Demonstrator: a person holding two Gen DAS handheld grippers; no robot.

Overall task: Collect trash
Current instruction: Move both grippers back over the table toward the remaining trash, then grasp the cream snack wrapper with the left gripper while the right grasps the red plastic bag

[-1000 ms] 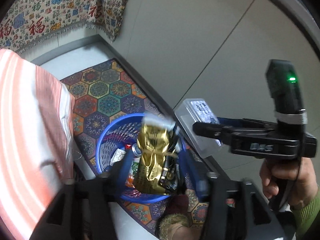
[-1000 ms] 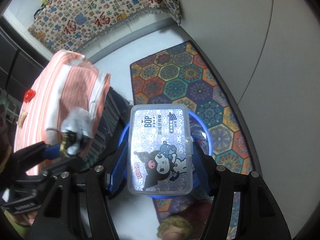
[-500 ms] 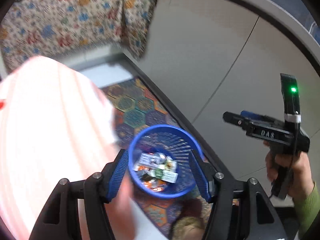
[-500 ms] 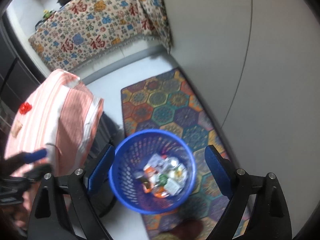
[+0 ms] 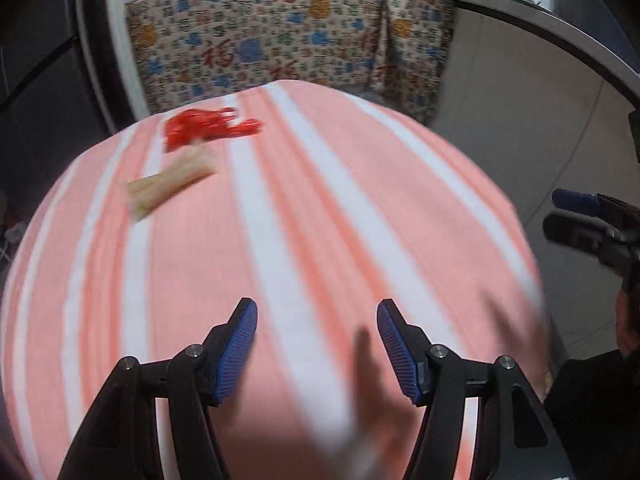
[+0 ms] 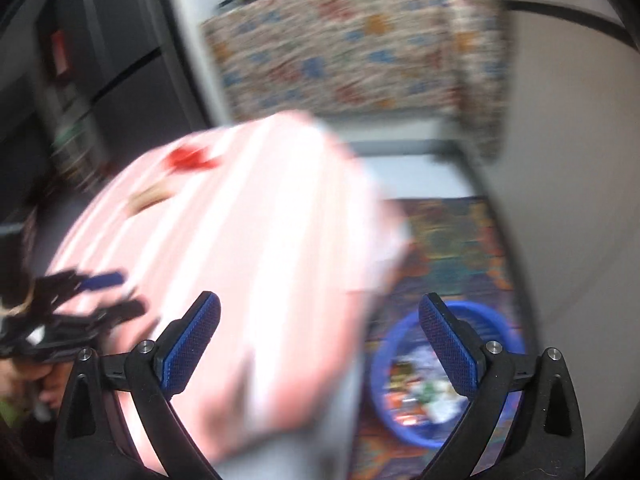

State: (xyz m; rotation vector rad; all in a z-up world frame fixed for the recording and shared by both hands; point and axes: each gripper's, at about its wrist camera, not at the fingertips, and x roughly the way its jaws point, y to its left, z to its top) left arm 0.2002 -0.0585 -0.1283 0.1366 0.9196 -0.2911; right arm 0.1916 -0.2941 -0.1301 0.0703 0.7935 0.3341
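Observation:
My left gripper is open and empty above the pink-and-white striped tablecloth. A red wrapper and a beige wrapper lie at the table's far left; both also show, blurred, in the right wrist view: red wrapper, beige wrapper. My right gripper is open and empty over the table's right edge. The blue trash basket stands on the floor below, with several wrappers inside. The left gripper shows at the left of the right wrist view, the right gripper at the right of the left wrist view.
A patterned rug lies under the basket beside a pale wall. A patterned cloth covers a counter behind the table. Dark cabinets stand at the left.
Both grippers let go of their trash, the gold wrapper and the clear plastic box, over the basket, then swung up and left toward the striped table. Both views are blurred from motion.

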